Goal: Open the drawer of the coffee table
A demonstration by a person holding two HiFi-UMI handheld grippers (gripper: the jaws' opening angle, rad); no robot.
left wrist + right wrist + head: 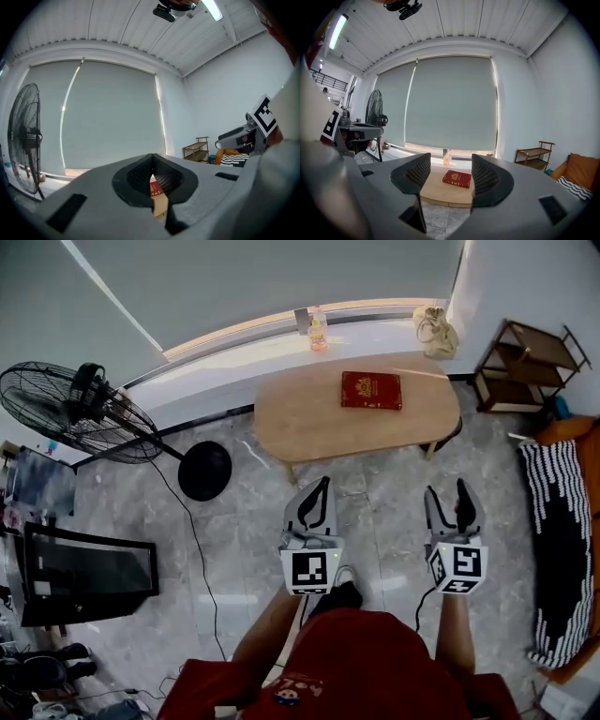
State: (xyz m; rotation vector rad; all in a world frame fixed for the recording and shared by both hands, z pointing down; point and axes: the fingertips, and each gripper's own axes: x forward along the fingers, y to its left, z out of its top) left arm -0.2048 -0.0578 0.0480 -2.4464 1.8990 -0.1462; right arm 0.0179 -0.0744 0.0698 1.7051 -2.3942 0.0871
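The light wooden oval coffee table (pixel 300 423) is standing on the grey marbled floor (pixel 234 521), just in front of the white window sill (pixel 234 357) and well ahead of both grippers. Its drawer is not showing in any view. A dark red book (pixel 371 390) is lying flat on the tabletop, right of the middle and nearer the far edge.

The person (pixel 375 662) is holding the left gripper (pixel 323 486) over the floor, short of the table's near edge. Its jaws are pressing together at the tips with nothing between them. The right gripper (pixel 447 491) is hovering beside it, pointing at the table, with its jaws spread wide and empty.

A small orange bottle (pixel 318 331) is standing on the sill behind the table. A black pedestal fan (pixel 80 409) is standing off to the left.
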